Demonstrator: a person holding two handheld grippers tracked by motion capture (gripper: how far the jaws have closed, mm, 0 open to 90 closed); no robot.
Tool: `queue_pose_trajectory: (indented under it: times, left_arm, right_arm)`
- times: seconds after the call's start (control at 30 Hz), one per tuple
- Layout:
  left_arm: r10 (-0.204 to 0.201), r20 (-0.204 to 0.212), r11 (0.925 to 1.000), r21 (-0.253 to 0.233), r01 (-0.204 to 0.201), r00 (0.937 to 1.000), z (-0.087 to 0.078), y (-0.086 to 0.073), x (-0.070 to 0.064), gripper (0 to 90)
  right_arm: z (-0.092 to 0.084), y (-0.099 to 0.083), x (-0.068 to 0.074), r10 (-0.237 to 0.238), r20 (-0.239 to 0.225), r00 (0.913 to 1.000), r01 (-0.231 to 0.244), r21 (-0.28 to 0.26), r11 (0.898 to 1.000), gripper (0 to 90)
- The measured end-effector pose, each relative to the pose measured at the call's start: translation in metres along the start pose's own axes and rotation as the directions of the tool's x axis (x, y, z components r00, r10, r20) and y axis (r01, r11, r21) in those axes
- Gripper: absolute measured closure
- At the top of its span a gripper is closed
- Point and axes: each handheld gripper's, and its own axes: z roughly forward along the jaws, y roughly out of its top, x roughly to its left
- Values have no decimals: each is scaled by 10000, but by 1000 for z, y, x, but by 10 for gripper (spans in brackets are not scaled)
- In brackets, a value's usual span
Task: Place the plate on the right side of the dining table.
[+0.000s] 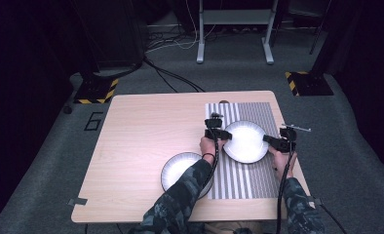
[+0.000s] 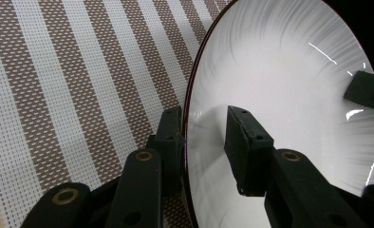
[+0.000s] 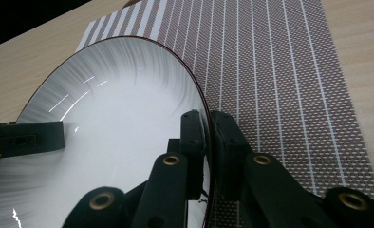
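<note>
plate [image 1: 245,141] handling is taking both hands here: the white plate is lying over the striped placemat [image 1: 241,183] on the right half of the surface [image 1: 141,141], and each gripper is taking one side of its rim so the load is shared and the plate is keeping level. the right gripper [image 3: 209,137] is clamping the right edge tightly, one jaw above and one below. the left gripper [image 2: 204,137] is straddling the left edge, but its inner jaw is standing off the plate's face, so its grip is looking slack. a second plate [image 1: 180,168] is sitting nearer, half under the left sleeve.
</note>
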Motion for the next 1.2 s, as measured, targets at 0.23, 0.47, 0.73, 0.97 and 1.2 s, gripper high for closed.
queue_pose_trajectory:
  times: [0.23,0.47,0.73,0.97,1.2]
  left_arm:
    - [38,-107,9998,209,-36,9999,2,2,2,675]
    - [197,-294,9990,418,-185,9994,5,3,2,677]
    - [92,-397,9991,417,-75,9992,7,4,2,687]
    - [107,-369,9991,409,-92,9993,7,4,3,693]
    - [140,-413,9992,389,-124,9990,7,4,3,693]
  right_arm:
    - [2,-1,0,-19,107,9999,19,8,10000,841]
    - [5,-1,0,-6,235,9997,4,49,10000,838]
    - [9,-4,-2,106,348,9993,-108,44,9999,835]
    - [10,-4,-1,-128,434,9990,129,-22,9999,828]
    - [10,-5,-1,-93,414,9991,96,-56,9999,826]
